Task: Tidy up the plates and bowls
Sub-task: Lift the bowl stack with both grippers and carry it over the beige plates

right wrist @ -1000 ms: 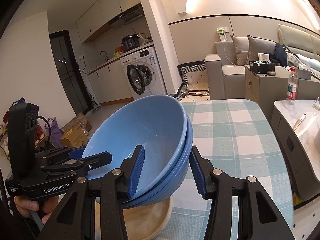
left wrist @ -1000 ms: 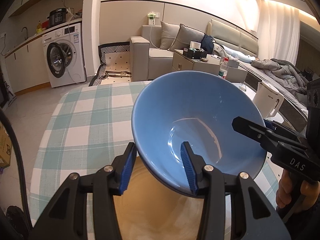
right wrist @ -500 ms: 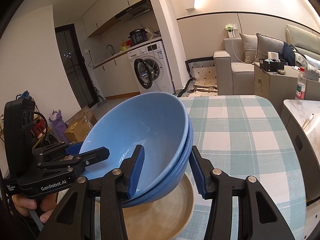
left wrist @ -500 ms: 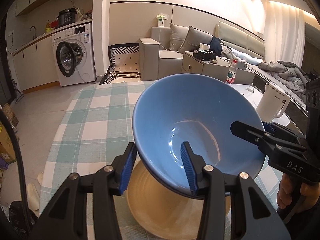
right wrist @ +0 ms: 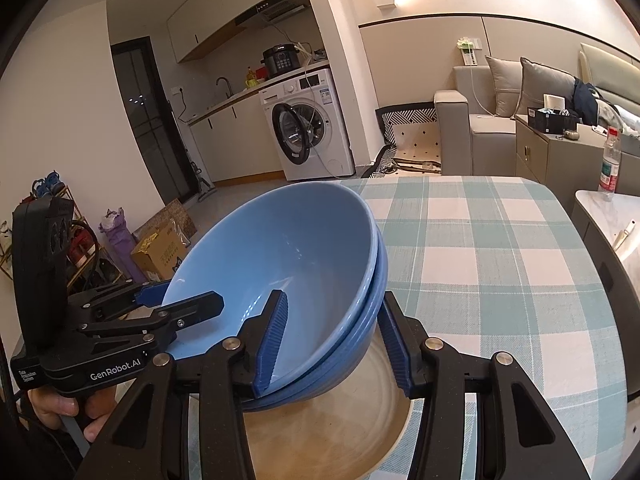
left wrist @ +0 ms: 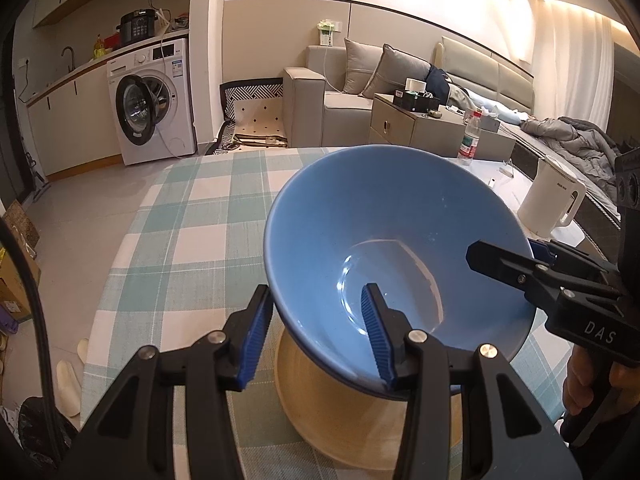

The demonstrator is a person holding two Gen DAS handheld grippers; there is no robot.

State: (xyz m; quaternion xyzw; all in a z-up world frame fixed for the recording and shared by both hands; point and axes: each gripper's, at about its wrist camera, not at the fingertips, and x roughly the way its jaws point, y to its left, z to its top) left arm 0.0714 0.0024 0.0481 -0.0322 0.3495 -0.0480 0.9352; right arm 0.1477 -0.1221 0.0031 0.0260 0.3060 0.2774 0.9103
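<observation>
Table with a teal-and-white checked cloth, running away toward a washing machine and a sofa.

Stack of blue bowls, nested (at least two rims show in the right wrist view), glossy, tilted, held above a beige plate that lies on the cloth. Whether the lowest bowl touches the plate, I cannot tell.

Left gripper: jaws part-way apart, clamped on the stack's near rim. One blue ribbed pad sits inside the top bowl, the other against the outer wall. In the right wrist view the same gripper shows at the stack's left edge.

Right gripper: same arrangement on the opposite rim, one pad inside, one outside, grasping the stack. In the left wrist view it reaches in from the right, with part of a hand on its handle.

White electric kettle stands on a pale surface beyond the bowls.
</observation>
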